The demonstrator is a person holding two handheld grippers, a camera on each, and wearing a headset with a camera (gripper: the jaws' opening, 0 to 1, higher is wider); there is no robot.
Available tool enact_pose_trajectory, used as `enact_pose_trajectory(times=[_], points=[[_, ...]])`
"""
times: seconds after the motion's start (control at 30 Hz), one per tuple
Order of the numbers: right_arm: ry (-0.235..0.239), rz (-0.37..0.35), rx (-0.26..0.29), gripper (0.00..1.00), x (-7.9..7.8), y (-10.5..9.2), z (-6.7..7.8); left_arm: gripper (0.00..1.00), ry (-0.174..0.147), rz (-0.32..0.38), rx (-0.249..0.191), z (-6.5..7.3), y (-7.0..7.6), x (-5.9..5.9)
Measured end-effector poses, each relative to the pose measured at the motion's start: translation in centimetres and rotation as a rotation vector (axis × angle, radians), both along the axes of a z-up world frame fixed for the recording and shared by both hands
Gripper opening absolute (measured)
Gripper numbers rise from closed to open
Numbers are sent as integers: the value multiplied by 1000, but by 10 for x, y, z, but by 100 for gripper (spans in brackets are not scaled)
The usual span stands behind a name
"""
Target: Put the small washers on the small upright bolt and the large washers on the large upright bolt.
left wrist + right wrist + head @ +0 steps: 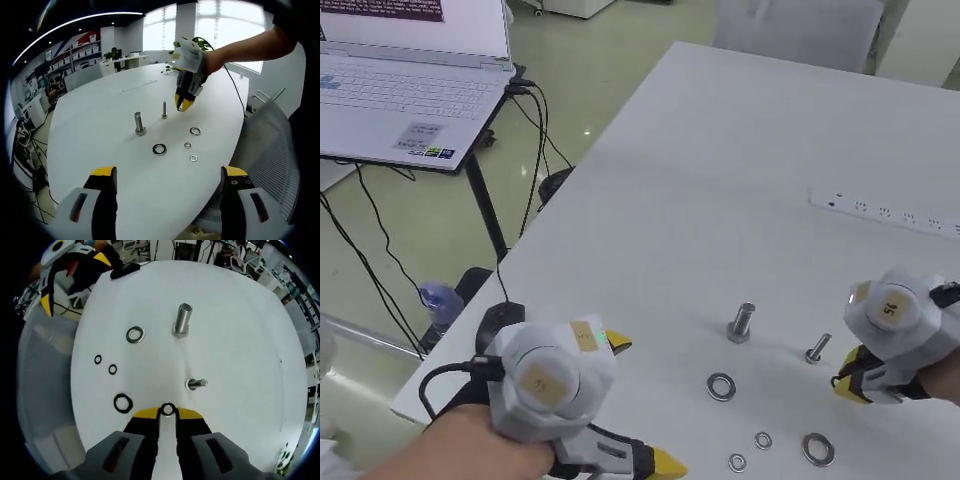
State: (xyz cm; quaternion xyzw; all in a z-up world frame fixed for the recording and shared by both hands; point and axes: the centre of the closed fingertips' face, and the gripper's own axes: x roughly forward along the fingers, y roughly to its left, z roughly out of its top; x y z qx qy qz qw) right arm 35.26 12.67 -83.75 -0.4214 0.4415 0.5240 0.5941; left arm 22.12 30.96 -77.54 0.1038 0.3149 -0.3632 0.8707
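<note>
Left tool (169, 172): jaws spread wide with nothing between them, at the near edge of the white surface (720, 180).
Loose washers: two small washers (763, 440) and a large washer (817, 449) lie nearest the person. A second large washer (721, 386) lies just in front of the large upright bolt (741, 323).
Right tool (168, 416): jaws narrow, pinching a held small washer (168, 409) at their yellow tips.
Small upright bolt (196, 384): just beyond the right tool's tips, apart from the held small washer.
Large upright bolt: farther off, well apart from the right tool.
</note>
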Motion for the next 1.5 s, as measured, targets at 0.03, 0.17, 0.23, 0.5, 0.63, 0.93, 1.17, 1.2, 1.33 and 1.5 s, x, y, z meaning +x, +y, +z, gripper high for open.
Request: enact_pose_trajectory(times=[0.03, 0.17, 0.23, 0.5, 0.63, 0.93, 1.17, 1.2, 1.33, 1.5], points=[[-3, -3, 1, 12, 2, -2, 2, 87, -1, 3, 2, 0, 1, 1], [-5, -20, 9, 12, 10, -4, 7, 90, 10, 2, 4, -3, 1, 2], [-11, -21, 11, 12, 14, -4, 9, 90, 12, 2, 11, -5, 2, 2], [-24, -37, 41, 12, 26, 7, 24, 94, 17, 23, -13, -5, 2, 6], [-26, -42, 59, 12, 31, 16, 32, 95, 19, 28, -14, -6, 3, 9], [-23, -27, 69, 12, 32, 29, 36, 99, 20, 42, -17, -6, 5, 12], [-9, -14, 59, 12, 31, 32, 33, 99, 22, 45, -11, -8, 6, 11], [-10, -12, 53, 12, 31, 31, 32, 99, 22, 43, -10, -8, 6, 11], [-6, -9, 53, 12, 30, 32, 30, 99, 26, 39, -8, -10, 6, 10], [-5, -5, 41, 12, 31, 32, 27, 98, 32, 35, -3, -11, 7, 8]])
